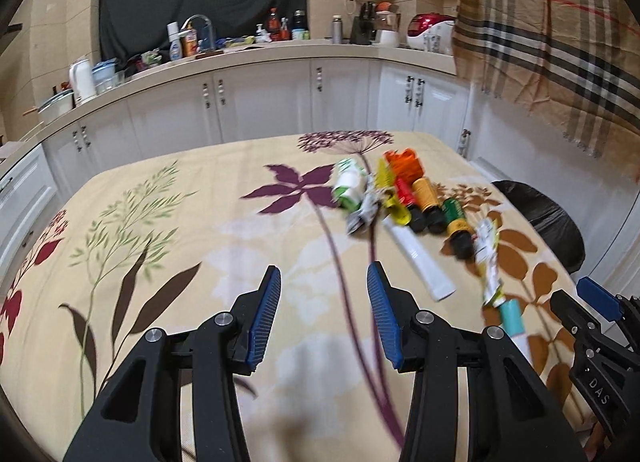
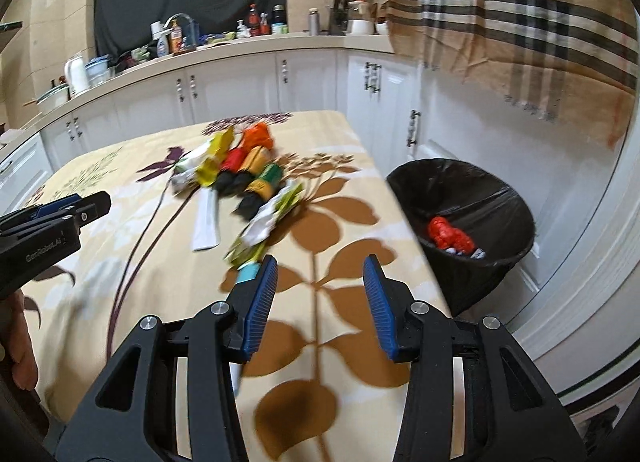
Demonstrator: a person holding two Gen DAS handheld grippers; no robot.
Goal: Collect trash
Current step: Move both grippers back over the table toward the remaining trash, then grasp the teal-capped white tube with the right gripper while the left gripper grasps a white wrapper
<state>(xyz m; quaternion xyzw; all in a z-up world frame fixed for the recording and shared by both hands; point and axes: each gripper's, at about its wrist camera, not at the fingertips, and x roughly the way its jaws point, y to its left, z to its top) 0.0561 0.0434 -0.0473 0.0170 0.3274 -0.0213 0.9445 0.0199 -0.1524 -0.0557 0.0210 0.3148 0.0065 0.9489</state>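
On the table (image 1: pixel 168 230), over its flowered cloth, both of your grippers hang with nothing in them — the left gripper (image 1: pixel 324 314) has its blue pads apart above a purple stem in the print, and the right gripper (image 2: pixel 320 302) has its pads apart above brown leaves near the table's right edge. Ahead of you the trash lies in a loose heap toward the far right of the table: an orange wrapper (image 2: pixel 258 136) at the back, a yellow packet (image 2: pixel 216 160), three small bottles with dark caps (image 2: pixel 250 182) lying side by side, a flat white tube (image 2: pixel 206 222), and a crumpled white and green wrapper (image 2: pixel 268 222). A blue and white tube (image 2: pixel 248 274) lies nearest, just beside your right gripper's left pad, partly hidden behind it. Right of the table, on the floor, stands the black-lined bin (image 2: pixel 496 198) — a red crumpled piece (image 2: pixel 448 236) already lies in it.
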